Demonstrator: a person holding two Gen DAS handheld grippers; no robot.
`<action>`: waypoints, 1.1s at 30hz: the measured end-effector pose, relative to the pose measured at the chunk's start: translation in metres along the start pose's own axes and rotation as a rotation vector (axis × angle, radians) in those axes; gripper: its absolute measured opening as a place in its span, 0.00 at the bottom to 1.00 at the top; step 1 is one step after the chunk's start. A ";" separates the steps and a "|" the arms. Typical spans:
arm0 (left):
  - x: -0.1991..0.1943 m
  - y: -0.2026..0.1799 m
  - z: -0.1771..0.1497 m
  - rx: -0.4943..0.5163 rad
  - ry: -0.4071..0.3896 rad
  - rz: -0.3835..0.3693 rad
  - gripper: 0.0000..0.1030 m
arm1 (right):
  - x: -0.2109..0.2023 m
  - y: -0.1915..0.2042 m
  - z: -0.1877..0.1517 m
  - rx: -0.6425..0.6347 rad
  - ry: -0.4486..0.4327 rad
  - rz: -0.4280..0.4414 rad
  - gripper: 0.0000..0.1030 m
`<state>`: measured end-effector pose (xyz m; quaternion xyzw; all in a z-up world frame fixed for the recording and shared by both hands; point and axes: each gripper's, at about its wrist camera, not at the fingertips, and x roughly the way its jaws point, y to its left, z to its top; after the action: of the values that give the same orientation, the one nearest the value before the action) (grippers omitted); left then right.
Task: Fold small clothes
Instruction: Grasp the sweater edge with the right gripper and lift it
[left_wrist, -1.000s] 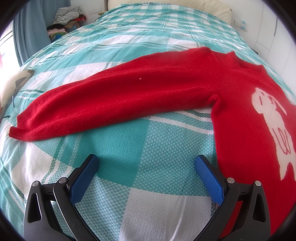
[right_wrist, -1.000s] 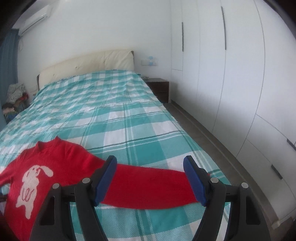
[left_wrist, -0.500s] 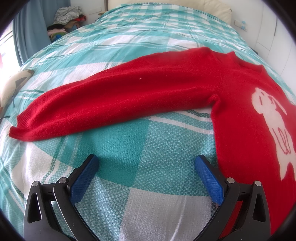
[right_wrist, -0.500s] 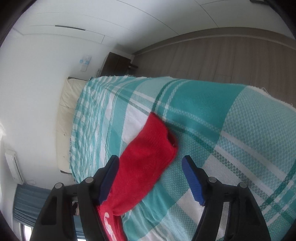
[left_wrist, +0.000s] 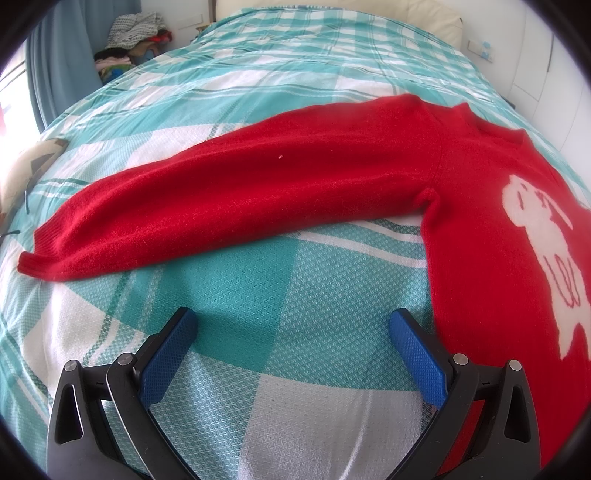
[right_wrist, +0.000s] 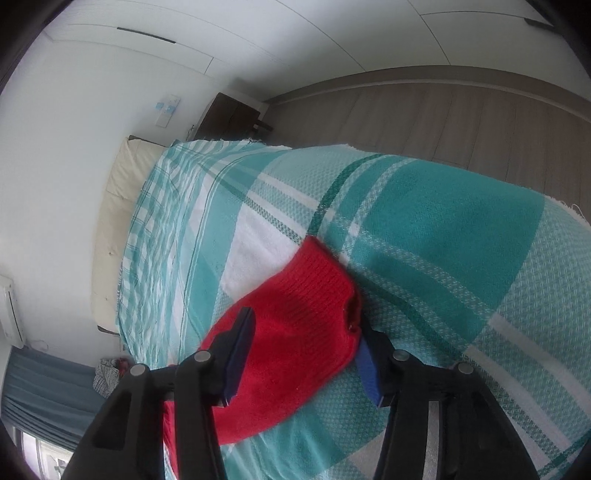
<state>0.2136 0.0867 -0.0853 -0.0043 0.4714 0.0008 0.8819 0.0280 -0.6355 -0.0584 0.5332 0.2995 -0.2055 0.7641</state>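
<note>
A small red sweater with a white dog figure lies flat on the bed. Its one sleeve stretches out to the left in the left wrist view. My left gripper is open and empty, low over the bedspread just in front of that sleeve and beside the sweater's body. In the right wrist view the other sleeve's cuff lies between the blue pads of my right gripper. The jaws are open and stand on either side of the cuff.
The bed has a teal and white checked bedspread, with its edge and the wooden floor beyond in the right wrist view. A pile of clothes sits by the blue curtain. A nightstand and white wardrobe stand by the wall.
The right gripper has rolled over and dropped close to the right sleeve's cuff, which now sits between its open jaws. The left gripper has not moved.
</note>
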 end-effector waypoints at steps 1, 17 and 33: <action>0.000 0.000 0.000 0.001 -0.001 0.002 1.00 | 0.002 0.003 0.000 -0.026 0.003 -0.026 0.39; -0.047 0.015 0.016 -0.118 -0.080 -0.021 0.98 | -0.034 0.200 -0.070 -0.580 -0.134 0.048 0.04; -0.121 0.074 0.024 -0.166 -0.296 0.034 0.99 | 0.110 0.400 -0.379 -1.208 0.242 0.223 0.04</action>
<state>0.1659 0.1614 0.0282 -0.0689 0.3344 0.0555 0.9383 0.2721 -0.1411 0.0482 0.0547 0.3896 0.1428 0.9082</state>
